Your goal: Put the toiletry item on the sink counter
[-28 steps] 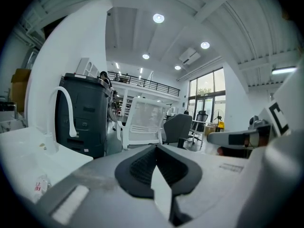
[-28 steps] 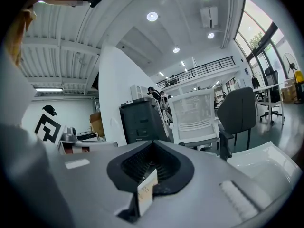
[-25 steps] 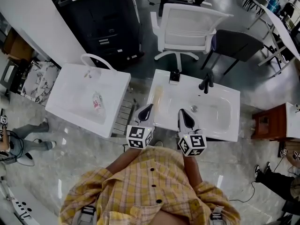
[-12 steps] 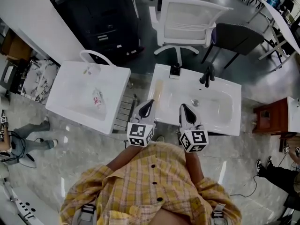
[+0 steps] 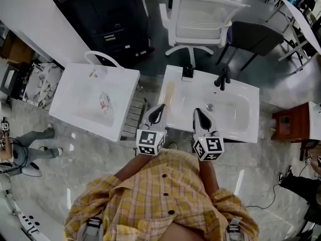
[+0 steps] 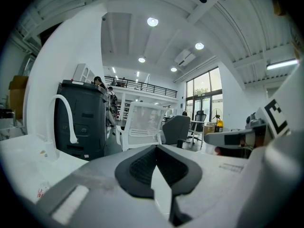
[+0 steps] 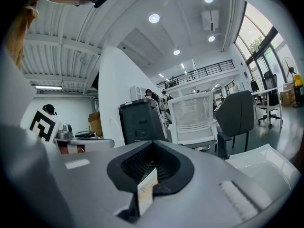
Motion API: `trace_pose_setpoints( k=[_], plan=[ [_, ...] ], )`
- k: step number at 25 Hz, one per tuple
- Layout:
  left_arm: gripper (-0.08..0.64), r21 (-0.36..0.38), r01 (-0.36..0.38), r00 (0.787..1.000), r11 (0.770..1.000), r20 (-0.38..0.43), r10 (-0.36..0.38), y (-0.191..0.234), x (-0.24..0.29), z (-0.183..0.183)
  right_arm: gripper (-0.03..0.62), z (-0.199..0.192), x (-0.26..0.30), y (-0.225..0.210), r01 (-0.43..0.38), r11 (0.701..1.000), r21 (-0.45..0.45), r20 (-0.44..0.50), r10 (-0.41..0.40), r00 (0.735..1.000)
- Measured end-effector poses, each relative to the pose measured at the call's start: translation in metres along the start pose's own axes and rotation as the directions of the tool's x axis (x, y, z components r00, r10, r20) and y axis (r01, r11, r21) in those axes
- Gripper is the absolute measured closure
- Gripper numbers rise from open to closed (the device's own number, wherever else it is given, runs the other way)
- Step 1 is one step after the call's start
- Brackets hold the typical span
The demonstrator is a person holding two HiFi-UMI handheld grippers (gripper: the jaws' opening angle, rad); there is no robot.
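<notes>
A small clear toiletry tube (image 5: 104,103) with red print lies in the basin of the left white sink (image 5: 70,84). The right white sink (image 5: 185,97) has a black faucet (image 5: 221,78), a small black item (image 5: 187,73) at its back edge and a pale yellowish item (image 5: 169,95) on its left counter. My left gripper (image 5: 156,114) (image 6: 156,148) hovers shut and holding nothing over that sink's front left corner. My right gripper (image 5: 200,118) (image 7: 153,144) hovers over its front edge, jaws together, with a small paper tag (image 7: 146,190) at their base.
A slatted rack (image 5: 133,115) bridges the gap between the two sinks. Behind them stand a black cabinet (image 5: 108,16), a white office chair (image 5: 208,21) and a dark chair (image 5: 253,41). A brown side table (image 5: 288,127) is at the right. Someone's legs (image 5: 30,154) lie at the left.
None beyond a slight shift of the head view; both grippers stay where they were, shut.
</notes>
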State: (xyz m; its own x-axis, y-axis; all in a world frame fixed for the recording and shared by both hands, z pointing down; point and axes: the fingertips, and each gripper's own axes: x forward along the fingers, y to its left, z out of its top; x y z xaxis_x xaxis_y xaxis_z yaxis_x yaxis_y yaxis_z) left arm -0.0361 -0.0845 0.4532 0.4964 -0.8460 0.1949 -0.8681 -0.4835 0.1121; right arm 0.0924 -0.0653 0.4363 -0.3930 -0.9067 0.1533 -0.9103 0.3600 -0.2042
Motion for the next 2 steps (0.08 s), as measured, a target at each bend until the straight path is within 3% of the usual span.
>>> trace_pose_setpoints(
  k=[2],
  plan=[
    [0.560,0.001,-0.001,1.000,1.000,0.000,0.001,0.0003,0.0004,-0.0002,0.594,0.0001,0.0009,0.0001,-0.003,1.000,-0.003,-0.001,0.003,1.000]
  ],
)
